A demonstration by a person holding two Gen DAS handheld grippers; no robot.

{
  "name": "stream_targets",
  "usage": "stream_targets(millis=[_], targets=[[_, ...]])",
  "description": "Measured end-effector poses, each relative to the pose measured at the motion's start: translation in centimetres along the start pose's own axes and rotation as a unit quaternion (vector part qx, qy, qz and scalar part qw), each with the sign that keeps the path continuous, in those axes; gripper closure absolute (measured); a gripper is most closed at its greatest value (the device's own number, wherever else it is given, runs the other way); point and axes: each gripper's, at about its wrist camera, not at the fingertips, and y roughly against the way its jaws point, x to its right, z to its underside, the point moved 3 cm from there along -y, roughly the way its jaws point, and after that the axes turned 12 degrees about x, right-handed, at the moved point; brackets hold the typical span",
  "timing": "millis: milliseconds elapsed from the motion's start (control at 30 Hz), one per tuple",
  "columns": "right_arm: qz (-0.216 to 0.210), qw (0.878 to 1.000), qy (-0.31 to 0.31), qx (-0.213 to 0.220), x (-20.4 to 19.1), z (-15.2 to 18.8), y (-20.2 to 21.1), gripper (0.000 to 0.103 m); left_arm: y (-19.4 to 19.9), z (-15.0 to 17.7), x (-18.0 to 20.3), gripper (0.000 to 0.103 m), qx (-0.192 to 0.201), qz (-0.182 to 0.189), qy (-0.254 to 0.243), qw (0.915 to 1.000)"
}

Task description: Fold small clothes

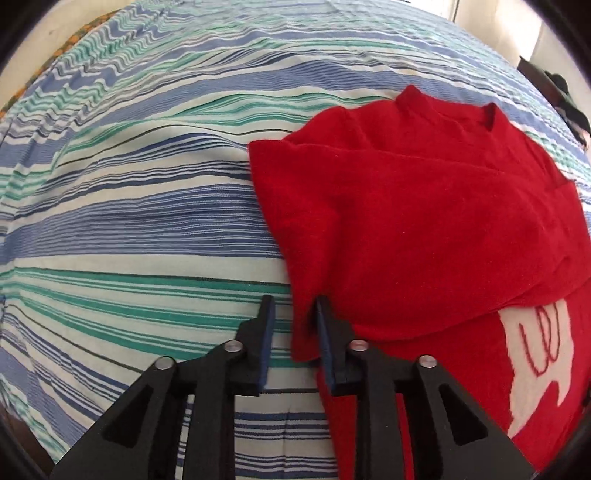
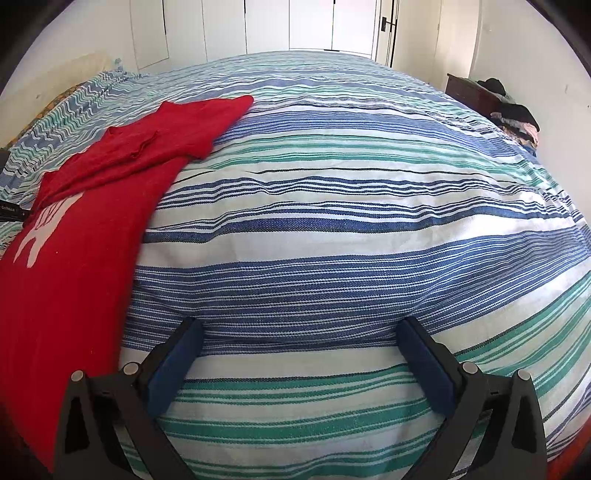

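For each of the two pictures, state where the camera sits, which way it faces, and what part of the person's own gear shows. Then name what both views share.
Left wrist view: sits on the left gripper, looking steeply down at the red shirt; a folded flap's edge lies between its partly open fingers.
Right wrist view: sits on the right gripper, looking down and across the striped bedspread toward white closet doors; its fingers stand wide, empty.
Shared: the red shirt and the bedspread.
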Motion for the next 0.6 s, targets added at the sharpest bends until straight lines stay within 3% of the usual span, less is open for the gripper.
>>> stream_targets(millis=[33,133,233,333,433,500,600], targets=[[0.0,1.0,0.0,0.0,0.0,0.0,0.0,0.0,0.8,0.2,-0.9,0.043,0.007,-0.011,0.022,0.9997],[-0.002,1.0,-0.001,-0.001,0.0,0.0,0.1,0.0,4.6,1.4,-3.2,0.04,0.047,-0.017,0.081,0.9954],[-0.01,1.0,0.008,0.001,0.0,-0.6,0.7,0.0,8.8,4.1,-2.8,0.036,0.081,-0.004,0.101,0.9916],[-0.022,0.999,0.013,0.043,-0.6,-2.3,3.3,0.0,11.5,7.6,0.5,0.032,0.093,0.025,0.075,0.9925],[-0.078,0.992,0.047,0.092,-4.1,-4.3,6.7,0.0,12.0,10.7,4.7,0.032,0.08,0.041,0.024,0.9957],[-0.138,0.984,0.071,0.088,-7.4,-5.0,7.7,0.0,11.3,12.5,6.9,0.032,0.062,0.041,-0.007,0.9972],[-0.206,0.968,0.139,0.031,-12.3,-3.9,6.9,0.001,10.3,14.9,8.3,0.029,0.04,0.029,-0.023,0.9985]])
